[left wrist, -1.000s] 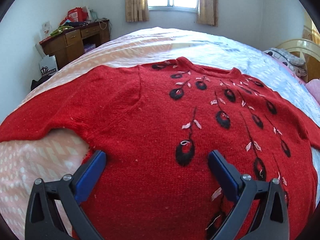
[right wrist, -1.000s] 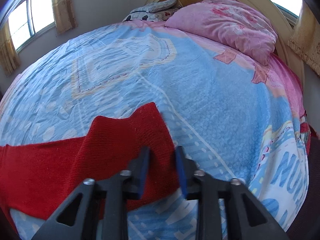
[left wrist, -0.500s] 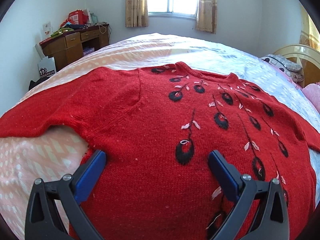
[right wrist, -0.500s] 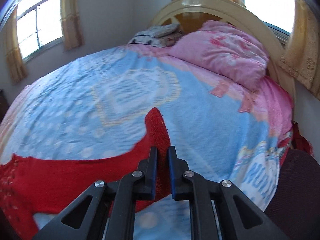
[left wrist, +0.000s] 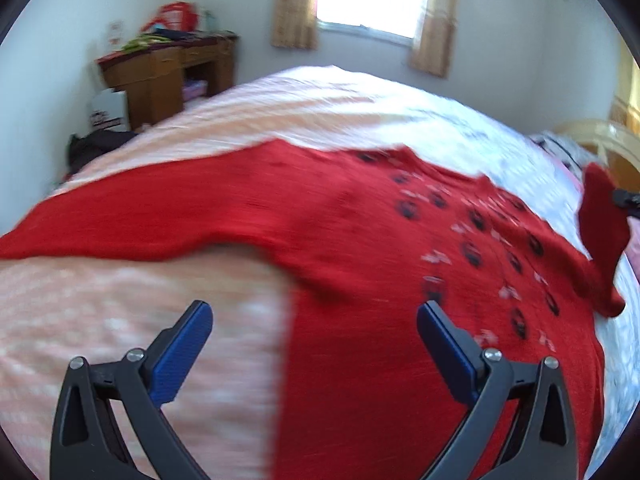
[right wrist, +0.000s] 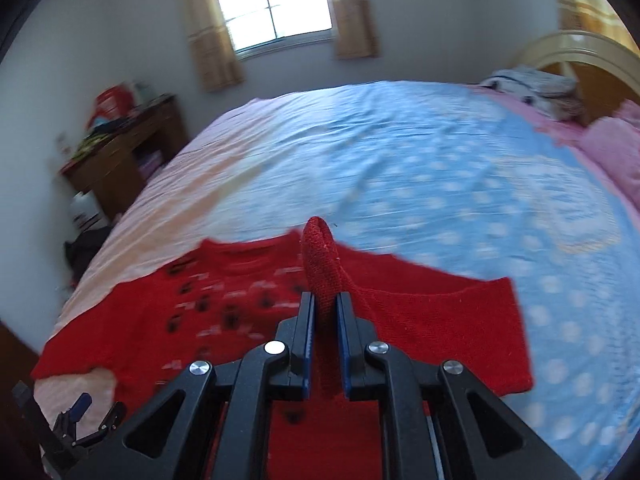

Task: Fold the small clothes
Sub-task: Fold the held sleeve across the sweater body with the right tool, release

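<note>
A red knitted sweater (left wrist: 360, 248) with black and white embroidery lies spread face up on the bed. My left gripper (left wrist: 314, 320) is open and empty above the sweater's left side edge, where red knit meets the pink sheet. My right gripper (right wrist: 325, 300) is shut on the cuff of the sweater's right sleeve (right wrist: 320, 256) and holds it lifted above the sweater's body (right wrist: 224, 312). The raised sleeve also shows at the right edge of the left wrist view (left wrist: 602, 216). The left gripper shows small in the right wrist view (right wrist: 86, 412).
The bed has a pink dotted sheet (left wrist: 120, 300) on the left and a blue patterned sheet (right wrist: 440, 168) on the right. A pink pillow (right wrist: 612, 148) and headboard (right wrist: 576, 48) stand at the right. A wooden desk (left wrist: 168, 76) stands by the far wall under the window.
My right gripper has shut on the sleeve cuff, lifted it and swung it left over the sweater. My left gripper has shifted left toward the sweater's side edge, still open.
</note>
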Demonstrator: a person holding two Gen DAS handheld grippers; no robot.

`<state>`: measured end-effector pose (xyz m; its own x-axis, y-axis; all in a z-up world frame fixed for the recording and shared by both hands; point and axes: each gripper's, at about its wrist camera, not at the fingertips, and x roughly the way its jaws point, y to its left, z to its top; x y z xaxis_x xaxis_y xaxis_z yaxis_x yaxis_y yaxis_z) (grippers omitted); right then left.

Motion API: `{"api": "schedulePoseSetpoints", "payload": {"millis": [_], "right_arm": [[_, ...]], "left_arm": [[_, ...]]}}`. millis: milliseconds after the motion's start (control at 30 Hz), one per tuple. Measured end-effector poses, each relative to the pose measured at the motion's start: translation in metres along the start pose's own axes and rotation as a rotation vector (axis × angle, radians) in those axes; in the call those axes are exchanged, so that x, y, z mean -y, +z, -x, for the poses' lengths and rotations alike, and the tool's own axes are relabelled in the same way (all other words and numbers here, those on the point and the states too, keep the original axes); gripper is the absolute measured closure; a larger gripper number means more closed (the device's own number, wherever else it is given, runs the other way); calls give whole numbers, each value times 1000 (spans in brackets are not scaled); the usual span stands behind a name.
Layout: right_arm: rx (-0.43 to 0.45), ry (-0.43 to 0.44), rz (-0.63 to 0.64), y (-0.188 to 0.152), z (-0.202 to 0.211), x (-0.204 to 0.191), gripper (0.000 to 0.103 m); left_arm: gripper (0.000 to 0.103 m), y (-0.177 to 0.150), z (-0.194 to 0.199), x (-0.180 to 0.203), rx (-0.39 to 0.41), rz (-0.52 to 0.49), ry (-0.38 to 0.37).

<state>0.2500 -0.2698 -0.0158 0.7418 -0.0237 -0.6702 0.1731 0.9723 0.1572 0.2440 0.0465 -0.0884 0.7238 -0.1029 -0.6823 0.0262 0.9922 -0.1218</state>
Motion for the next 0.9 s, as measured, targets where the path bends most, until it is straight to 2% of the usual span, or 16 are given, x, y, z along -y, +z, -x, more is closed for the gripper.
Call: {"api": "schedulePoseSetpoints", "payload": {"millis": [167, 267, 367, 433, 567, 700, 800, 867, 900], "right_arm": [[-54, 127, 35, -17, -42, -79, 93], [-82, 181, 54, -30, -64, -120, 93], [-123, 201, 67, -44, -89, -150, 93], [-157, 224, 65, -56, -105, -167, 93], [-161, 219, 95, -72, -122, -194, 93], [-160, 224, 97, -79, -131, -202, 92], [-145, 254, 122, -82, -132, -208, 83], [-158, 325, 151, -82, -130, -213, 47], [-169, 366, 155, -81, -128, -215, 43]], "left_arm": [[0, 0, 6, -55, 43, 43, 128], [0, -5, 0, -79, 45, 78, 177], [0, -10, -10, -92, 21, 127, 160], [0, -11, -10, -91, 44, 130, 148], [0, -9, -19, -85, 37, 97, 143], [0, -11, -19, -85, 55, 100, 137], [0, -14, -17, -89, 58, 103, 133], [0, -16, -17, -87, 53, 91, 149], [0, -17, -17, -85, 50, 82, 161]]}}
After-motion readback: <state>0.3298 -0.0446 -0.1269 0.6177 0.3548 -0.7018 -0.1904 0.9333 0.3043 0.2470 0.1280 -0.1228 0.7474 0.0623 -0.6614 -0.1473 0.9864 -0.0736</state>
